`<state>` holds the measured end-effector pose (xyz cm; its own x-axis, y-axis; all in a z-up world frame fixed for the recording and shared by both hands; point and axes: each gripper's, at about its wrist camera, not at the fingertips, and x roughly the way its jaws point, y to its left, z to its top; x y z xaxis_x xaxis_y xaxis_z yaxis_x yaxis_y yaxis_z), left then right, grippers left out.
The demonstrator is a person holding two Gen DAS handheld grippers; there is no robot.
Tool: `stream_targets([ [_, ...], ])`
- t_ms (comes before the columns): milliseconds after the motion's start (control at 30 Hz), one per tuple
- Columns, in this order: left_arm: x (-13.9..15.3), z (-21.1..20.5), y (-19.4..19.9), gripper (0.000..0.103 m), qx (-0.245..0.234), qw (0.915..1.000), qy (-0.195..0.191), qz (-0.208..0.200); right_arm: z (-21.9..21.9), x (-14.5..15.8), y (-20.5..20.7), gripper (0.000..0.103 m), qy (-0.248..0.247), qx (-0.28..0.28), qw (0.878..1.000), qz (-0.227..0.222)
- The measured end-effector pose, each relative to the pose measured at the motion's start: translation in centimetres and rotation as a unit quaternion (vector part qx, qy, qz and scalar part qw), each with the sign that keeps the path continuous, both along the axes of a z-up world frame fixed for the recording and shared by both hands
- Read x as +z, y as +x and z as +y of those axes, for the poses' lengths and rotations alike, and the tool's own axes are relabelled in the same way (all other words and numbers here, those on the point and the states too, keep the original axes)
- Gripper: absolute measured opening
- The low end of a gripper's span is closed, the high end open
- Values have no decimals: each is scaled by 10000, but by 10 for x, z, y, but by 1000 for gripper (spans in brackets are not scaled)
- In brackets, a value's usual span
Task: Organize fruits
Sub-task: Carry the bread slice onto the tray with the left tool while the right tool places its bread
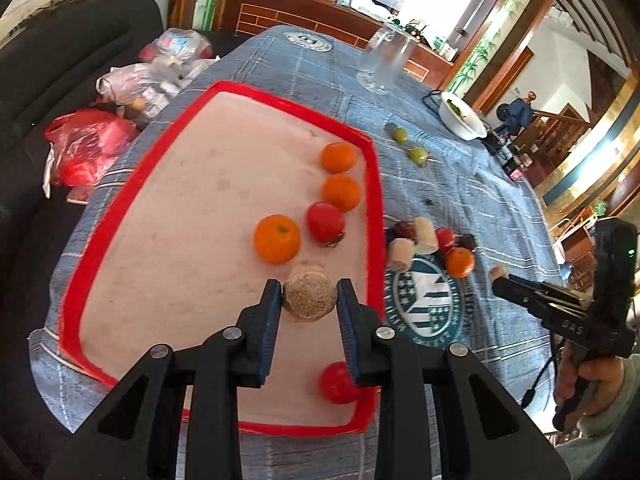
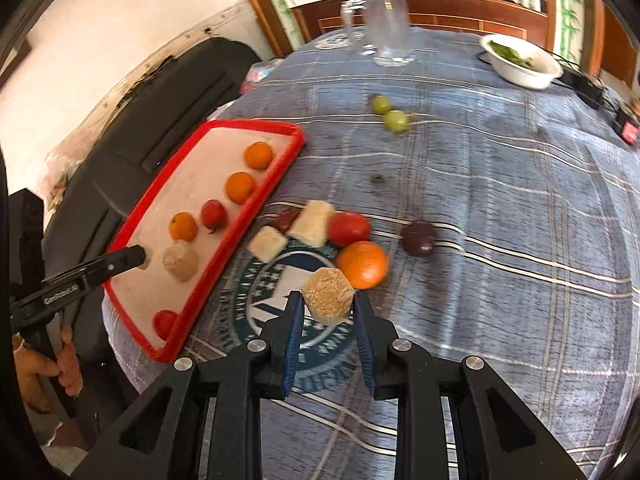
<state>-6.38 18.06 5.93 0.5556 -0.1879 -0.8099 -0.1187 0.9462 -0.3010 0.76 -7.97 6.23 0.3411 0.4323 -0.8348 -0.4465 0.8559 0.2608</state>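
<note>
A red-rimmed tray holds three oranges and two tomatoes. My left gripper hangs over the tray's near part, shut on a round beige chunk. In the right wrist view another beige chunk lies on the tray just past its tip. My right gripper is above the tablecloth, shut on a beige hexagonal chunk. On the cloth beside the tray lie two beige chunks, a tomato, an orange and a dark plum.
Two green fruits lie farther back on the blue checked cloth. Behind them stand a clear glass jug and a white bowl of greens. Plastic bags rest on a dark sofa left of the table.
</note>
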Motion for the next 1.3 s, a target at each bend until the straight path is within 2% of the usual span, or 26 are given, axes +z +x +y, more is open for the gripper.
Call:
stream_targets([
  [467, -12, 40, -16, 26, 327, 9993, 74, 153, 74, -1, -14, 25, 65, 942, 9955, 54],
  [800, -18, 70, -16, 26, 434, 9988, 123, 211, 155, -12, -37, 25, -8, 1936, 9808, 220],
  [1300, -28, 64, -12, 26, -6, 9987, 400, 308, 194, -36, -33, 25, -240, 2095, 9769, 334],
])
